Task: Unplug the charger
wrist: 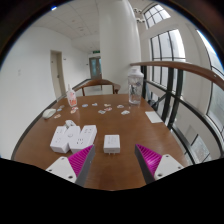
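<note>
Your jaws point(114, 160) are spread wide, with nothing between the pink pads point(80, 157). The white charger point(112, 143) lies on the brown desk point(130, 125) just ahead of them, near the middle of the gap. Left of it sits a white power strip point(82, 136), beside smaller white blocks point(60, 140). To the right of the charger you have bare wood until the desk edge.

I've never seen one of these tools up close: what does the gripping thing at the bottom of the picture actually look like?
The hand-held gripper has two fingers, each with a bright magenta pad patterned with a fine grid on its inner face. The fingers' outer sides look pale. No cables, markings or sleeve are visible.
</note>
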